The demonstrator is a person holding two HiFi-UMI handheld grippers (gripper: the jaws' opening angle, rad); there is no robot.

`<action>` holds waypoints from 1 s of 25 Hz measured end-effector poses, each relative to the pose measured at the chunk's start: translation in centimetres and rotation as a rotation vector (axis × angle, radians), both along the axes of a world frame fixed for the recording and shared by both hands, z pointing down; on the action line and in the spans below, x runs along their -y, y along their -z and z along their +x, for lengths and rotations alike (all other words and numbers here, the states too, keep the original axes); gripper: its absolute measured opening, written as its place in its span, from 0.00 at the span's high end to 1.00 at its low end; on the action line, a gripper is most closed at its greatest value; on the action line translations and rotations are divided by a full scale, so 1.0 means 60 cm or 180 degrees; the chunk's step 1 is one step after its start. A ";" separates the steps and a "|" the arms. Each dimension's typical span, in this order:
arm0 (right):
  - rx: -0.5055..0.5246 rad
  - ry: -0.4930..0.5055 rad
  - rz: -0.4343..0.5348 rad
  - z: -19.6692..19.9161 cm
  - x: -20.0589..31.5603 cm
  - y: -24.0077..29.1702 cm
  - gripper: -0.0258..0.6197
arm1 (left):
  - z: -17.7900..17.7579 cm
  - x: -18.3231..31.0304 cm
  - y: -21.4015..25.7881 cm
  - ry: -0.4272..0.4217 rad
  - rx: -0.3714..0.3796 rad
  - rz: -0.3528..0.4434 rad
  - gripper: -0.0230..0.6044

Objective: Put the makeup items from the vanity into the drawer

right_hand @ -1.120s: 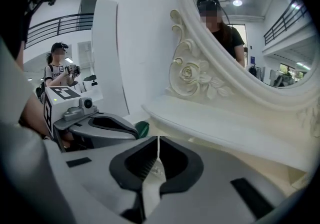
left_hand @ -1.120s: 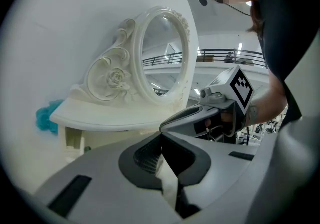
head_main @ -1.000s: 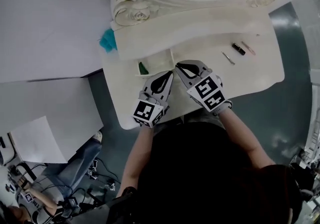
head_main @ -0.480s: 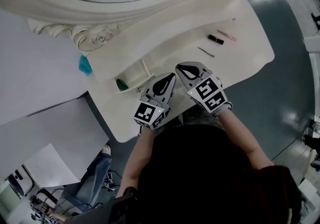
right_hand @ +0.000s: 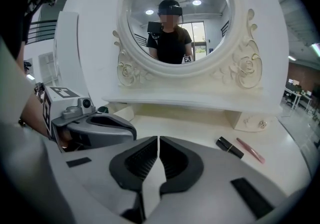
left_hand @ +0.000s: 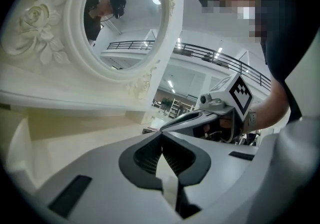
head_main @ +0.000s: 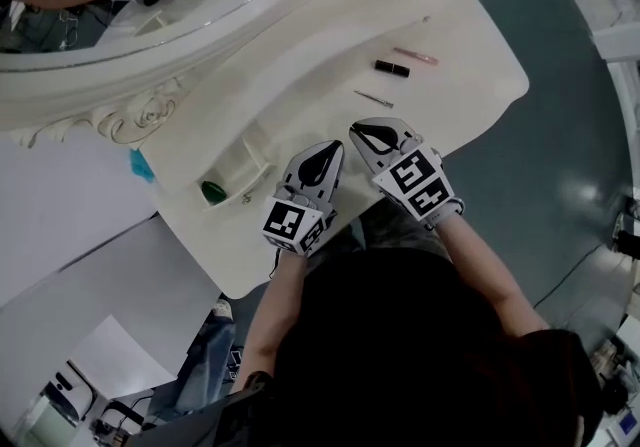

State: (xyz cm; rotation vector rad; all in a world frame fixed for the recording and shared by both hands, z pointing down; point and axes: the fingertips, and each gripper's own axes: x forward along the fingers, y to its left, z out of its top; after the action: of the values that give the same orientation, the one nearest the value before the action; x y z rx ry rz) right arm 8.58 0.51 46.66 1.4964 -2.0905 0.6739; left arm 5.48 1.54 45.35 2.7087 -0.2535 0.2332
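Fingers of my left gripper are pressed together tip to tip with nothing between them, and the right gripper reads the same in its own view: ribbed pads closed on each other and empty. From the head view I see both grippers side by side over the near edge of the cream vanity, the left gripper angled toward the right gripper, their tips close together but apart.

The makeup items lie on the tabletop beyond my right gripper, well clear of it. A black lipstick tube lies flat, with a slim pink stick just beside it on the far side; the right gripper view shows the same pair, lipstick tube and pink stick, near each other but not touching. A thin metal tool lies nearer to me, apart from both.

The drawer stands open to the left of my left gripper, under the raised shelf, with a green item inside it at its outer end. The oval mirror in its carved frame rises behind the shelf.
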 end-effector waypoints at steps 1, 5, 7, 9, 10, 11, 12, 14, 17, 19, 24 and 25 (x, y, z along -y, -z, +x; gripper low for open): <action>0.0000 -0.0016 -0.0010 0.009 -0.003 -0.002 0.91 | 0.008 -0.002 -0.003 -0.0010 0.0007 -0.0019 0.94; -0.0007 -0.0052 -0.0078 0.045 -0.018 -0.017 0.91 | 0.043 -0.008 -0.013 -0.0038 0.0033 -0.0046 0.94; -0.0032 -0.0069 -0.0129 0.063 -0.027 -0.028 0.91 | 0.059 -0.012 -0.017 -0.0047 0.0053 -0.0054 0.94; -0.0069 -0.0083 -0.0187 0.081 -0.035 -0.040 0.91 | 0.075 -0.015 -0.020 -0.0055 0.0073 -0.0065 0.94; -0.0086 -0.0081 -0.0221 0.090 -0.038 -0.046 0.91 | 0.082 -0.017 -0.021 -0.0057 0.0082 -0.0072 0.94; -0.0100 -0.0076 -0.0256 0.098 -0.041 -0.053 0.91 | 0.088 -0.018 -0.023 -0.0057 0.0091 -0.0078 0.94; -0.0115 -0.0072 -0.0288 0.106 -0.043 -0.060 0.91 | 0.094 -0.019 -0.024 -0.0056 0.0101 -0.0083 0.94; -0.0160 -0.0082 -0.0328 0.122 -0.043 -0.071 0.91 | 0.103 -0.021 -0.028 -0.0052 0.0128 -0.0086 0.94; -0.0235 -0.0058 -0.0373 0.141 -0.039 -0.086 0.89 | 0.114 -0.020 -0.032 -0.0032 0.0164 -0.0082 0.94; -0.0253 -0.0013 -0.0411 0.148 -0.035 -0.096 0.86 | 0.119 -0.019 -0.034 -0.0006 0.0186 -0.0086 0.94; -0.0264 0.0089 -0.0453 0.158 -0.022 -0.112 0.85 | 0.126 -0.012 -0.038 0.0049 0.0237 -0.0091 0.94; -0.0247 0.0121 -0.0465 0.158 -0.020 -0.114 0.85 | 0.128 -0.011 -0.038 0.0055 0.0242 -0.0086 0.94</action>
State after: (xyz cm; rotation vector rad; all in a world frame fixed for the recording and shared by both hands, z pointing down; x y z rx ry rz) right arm 18.03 1.73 53.51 1.3775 -1.9624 0.7260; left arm 13.13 2.23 47.66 2.6731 -0.2934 0.3326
